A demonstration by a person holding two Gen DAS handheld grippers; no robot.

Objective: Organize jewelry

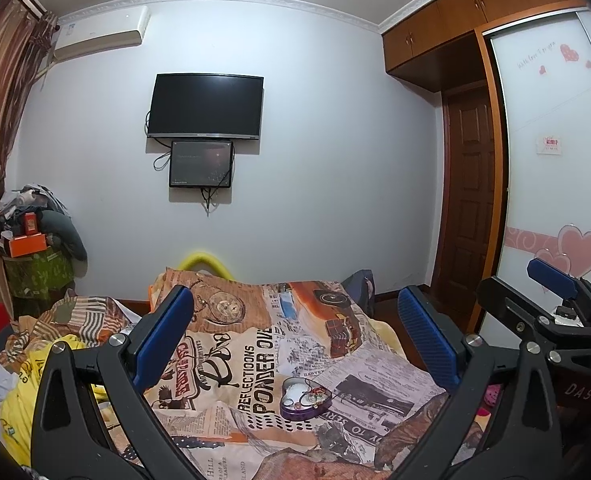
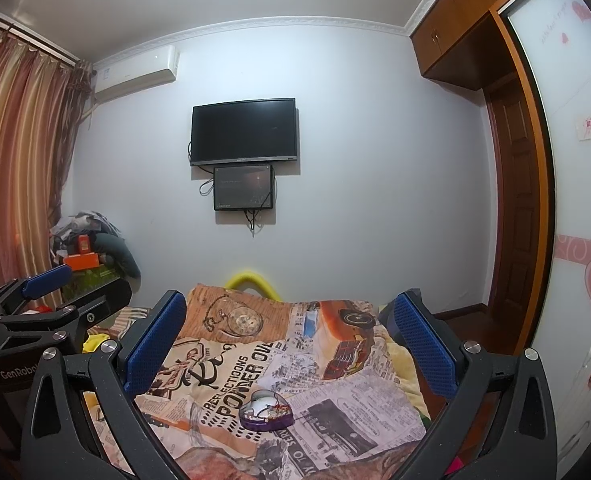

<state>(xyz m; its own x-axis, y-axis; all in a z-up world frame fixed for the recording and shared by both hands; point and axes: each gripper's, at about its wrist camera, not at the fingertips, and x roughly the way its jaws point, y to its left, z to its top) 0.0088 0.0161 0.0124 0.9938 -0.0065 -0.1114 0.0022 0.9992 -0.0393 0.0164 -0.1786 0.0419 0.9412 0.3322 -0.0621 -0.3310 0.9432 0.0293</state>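
Note:
A purple heart-shaped tin lies open on the printed bedspread, with jewelry on its white lining. It also shows in the right wrist view with jewelry inside. My left gripper is open and empty, held above the bed in front of the tin. My right gripper is open and empty too, at about the same height. Each gripper shows in the other's view: the right gripper at the right edge, the left gripper at the left edge.
The bedspread covers a bed against a white wall with a TV. Crumpled yellow and striped bedding lies left. A cluttered pile with an orange box stands at far left. A wardrobe and door are right.

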